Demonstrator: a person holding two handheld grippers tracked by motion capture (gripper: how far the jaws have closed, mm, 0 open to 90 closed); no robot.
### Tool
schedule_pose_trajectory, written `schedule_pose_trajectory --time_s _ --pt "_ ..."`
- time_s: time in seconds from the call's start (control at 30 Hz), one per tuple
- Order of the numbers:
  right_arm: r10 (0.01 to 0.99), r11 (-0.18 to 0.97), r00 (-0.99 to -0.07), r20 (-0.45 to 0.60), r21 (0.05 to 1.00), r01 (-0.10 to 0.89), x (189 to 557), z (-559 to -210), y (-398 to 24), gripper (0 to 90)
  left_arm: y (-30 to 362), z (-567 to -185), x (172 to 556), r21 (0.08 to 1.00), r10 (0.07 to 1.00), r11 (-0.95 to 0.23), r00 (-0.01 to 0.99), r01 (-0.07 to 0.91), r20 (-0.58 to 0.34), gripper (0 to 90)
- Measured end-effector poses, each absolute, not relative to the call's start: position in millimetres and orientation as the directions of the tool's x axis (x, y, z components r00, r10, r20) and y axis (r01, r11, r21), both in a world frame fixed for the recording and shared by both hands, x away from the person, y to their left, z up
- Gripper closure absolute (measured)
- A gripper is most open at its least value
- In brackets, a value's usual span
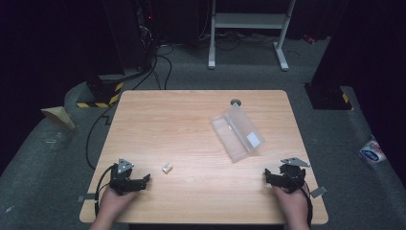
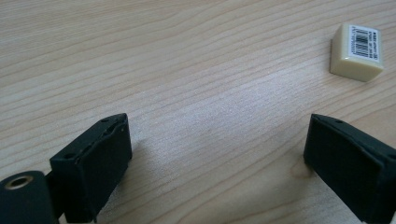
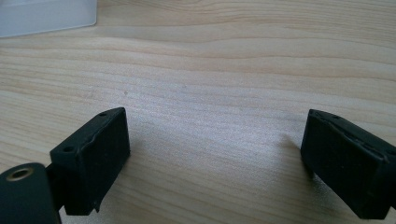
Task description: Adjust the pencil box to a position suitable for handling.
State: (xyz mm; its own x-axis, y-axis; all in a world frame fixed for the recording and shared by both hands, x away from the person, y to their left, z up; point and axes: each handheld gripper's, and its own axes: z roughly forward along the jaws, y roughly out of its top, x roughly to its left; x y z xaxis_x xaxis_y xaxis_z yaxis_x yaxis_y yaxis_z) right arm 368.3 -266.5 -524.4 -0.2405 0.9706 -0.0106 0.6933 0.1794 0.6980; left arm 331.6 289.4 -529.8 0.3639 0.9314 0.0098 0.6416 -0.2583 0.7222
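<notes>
The wooden table (image 1: 191, 120) carries an open clear plastic case (image 1: 238, 132) on its right half, and a small cream eraser (image 1: 166, 168) with a barcode label lies well apart from the case, toward the near left. The left gripper (image 1: 143, 180) rests on the table near the eraser, on the side away from the case, with its jaws spread wide and nothing between them. The right gripper (image 1: 268, 176) rests near the case, on its near side, likewise with jaws spread wide and holding nothing.
</notes>
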Motion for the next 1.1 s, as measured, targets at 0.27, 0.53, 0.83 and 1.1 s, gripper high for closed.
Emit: schedule_pose_trajectory --time_s 0.27,0.53,0.83,1.1 --pt "0.970 0.180 -0.243 -0.010 0.698 0.693 368.5 -524.4 -266.6 7.7 289.0 -530.1 330.0 0.724 0.936 -0.244 0.352 0.645 0.002 8.0" --pt "0.969 0.182 -0.246 -0.009 0.698 0.692 368.4 -524.4 -267.0 7.8 288.7 -529.9 329.4 0.724 0.940 -0.241 0.342 0.646 0.008 8.7" --pt "0.968 0.186 -0.250 -0.011 0.699 0.691 368.5 -524.3 -267.6 8.3 288.8 -529.8 328.6 0.729 0.946 -0.223 0.325 0.646 0.002 11.3" --pt "0.971 0.155 -0.236 0.020 0.702 0.696 367.6 -521.9 -271.6 13.1 287.8 -529.7 328.1 0.732 0.945 -0.227 0.328 0.643 0.005 12.7"
